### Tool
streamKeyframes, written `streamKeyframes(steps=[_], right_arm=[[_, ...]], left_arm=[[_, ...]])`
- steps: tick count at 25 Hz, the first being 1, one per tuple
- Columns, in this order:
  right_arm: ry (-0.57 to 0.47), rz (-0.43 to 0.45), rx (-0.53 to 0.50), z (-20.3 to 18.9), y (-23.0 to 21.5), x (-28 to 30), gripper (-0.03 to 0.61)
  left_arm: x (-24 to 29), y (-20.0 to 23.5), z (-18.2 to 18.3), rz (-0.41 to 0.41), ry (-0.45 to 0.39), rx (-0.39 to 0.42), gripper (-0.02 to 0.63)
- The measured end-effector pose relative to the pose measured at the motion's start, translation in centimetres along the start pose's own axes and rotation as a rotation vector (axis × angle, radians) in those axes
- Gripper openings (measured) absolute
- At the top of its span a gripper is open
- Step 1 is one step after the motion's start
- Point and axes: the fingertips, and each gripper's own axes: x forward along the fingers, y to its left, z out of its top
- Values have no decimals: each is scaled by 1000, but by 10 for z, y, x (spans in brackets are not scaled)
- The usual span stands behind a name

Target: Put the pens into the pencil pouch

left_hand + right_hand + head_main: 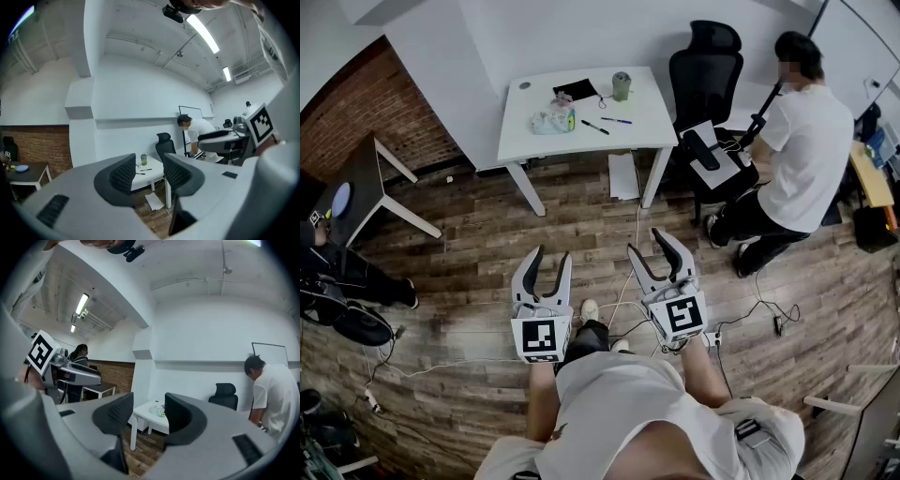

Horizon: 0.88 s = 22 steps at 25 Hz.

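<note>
Jaws on both grippers are being held apart with nothing between them. The left gripper (549, 267) and the right gripper (654, 255) are being carried level over the wooden floor, well apart from the desk (523, 133).

2 pens are being counted on the desk, a dark pen (594, 127) and a blue pen (616, 120), lying near each other just right of the pale crumpled pouch (551, 121). This is being taken as the pencil pouch. Whether its mouth is open cannot be told from this far off.

The pens are being judged light, stiff, thin and smooth, so they are likely to roll or pivot if pinched near an end. Each is best taken across the middle of its barrel, 1 at a time. The pouch is being judged soft and limp, likely to sag or slide when pushed. It is probably best held by an edge near its opening with 1 gripper while the other is feeding a pen in.

Also being counted on the desk are 1 pouch, 1 green cup (622, 85) and 1 flat black item (577, 90).
</note>
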Motion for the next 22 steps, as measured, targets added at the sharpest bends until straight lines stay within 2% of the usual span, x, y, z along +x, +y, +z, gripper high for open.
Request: streamKeyframes(steps=[22], right_arm=[[39,-104,3,-29,-46,185,241]], left_arm=[[164,120,-25,-73,-41,2,196]])
